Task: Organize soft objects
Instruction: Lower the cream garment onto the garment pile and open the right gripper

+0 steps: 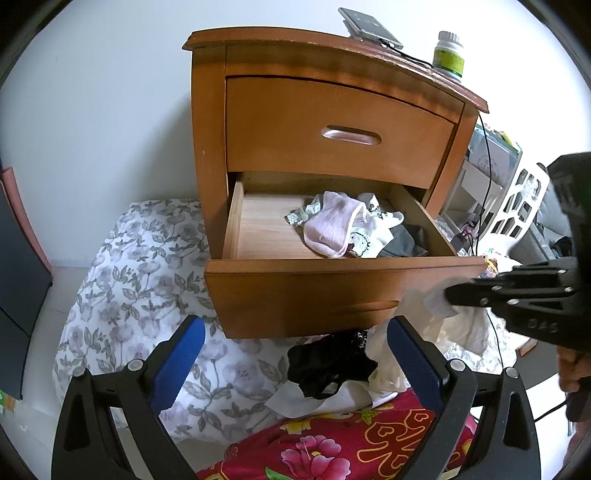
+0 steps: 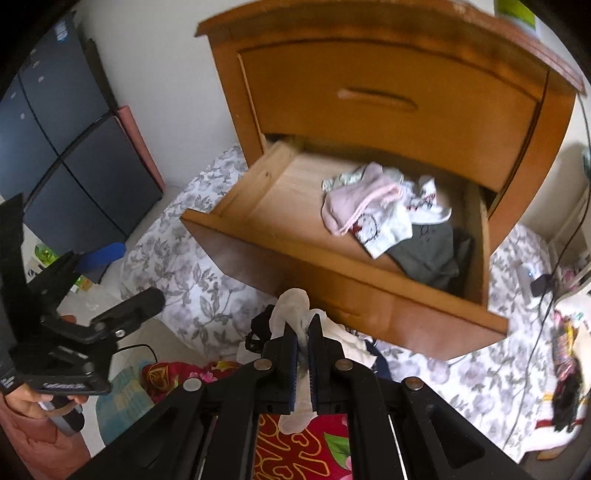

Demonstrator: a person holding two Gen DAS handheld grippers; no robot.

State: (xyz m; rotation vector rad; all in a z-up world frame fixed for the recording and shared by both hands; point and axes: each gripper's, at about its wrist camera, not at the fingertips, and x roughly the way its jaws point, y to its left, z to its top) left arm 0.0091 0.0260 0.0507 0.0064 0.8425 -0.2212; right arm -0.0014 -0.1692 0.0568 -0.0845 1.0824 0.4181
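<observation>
The wooden nightstand's lower drawer [image 1: 332,267] [image 2: 280,254] is pulled out. Inside lie a pink sock [image 1: 332,225] [image 2: 351,203], white printed socks [image 1: 373,236] and a grey garment [image 2: 428,254]. My right gripper [image 2: 304,325] [image 1: 452,297] is shut on a white sock [image 2: 291,302] [image 1: 436,301], just in front of the drawer's front panel. My left gripper [image 1: 299,356] [image 2: 129,277] stands open, low over the floor pile, with nothing between its blue pads [image 1: 181,354]. Between and beyond them lie a black garment [image 1: 328,365] and cream cloth [image 1: 384,363].
A flowered quilt [image 1: 140,280] and red floral fabric [image 1: 332,443] cover the floor under the nightstand. On top stand a bottle [image 1: 448,55] and a flat device [image 1: 369,27] with a cable. A white plastic basket [image 1: 517,206] is at the right, a dark cabinet [image 2: 74,155] at the left.
</observation>
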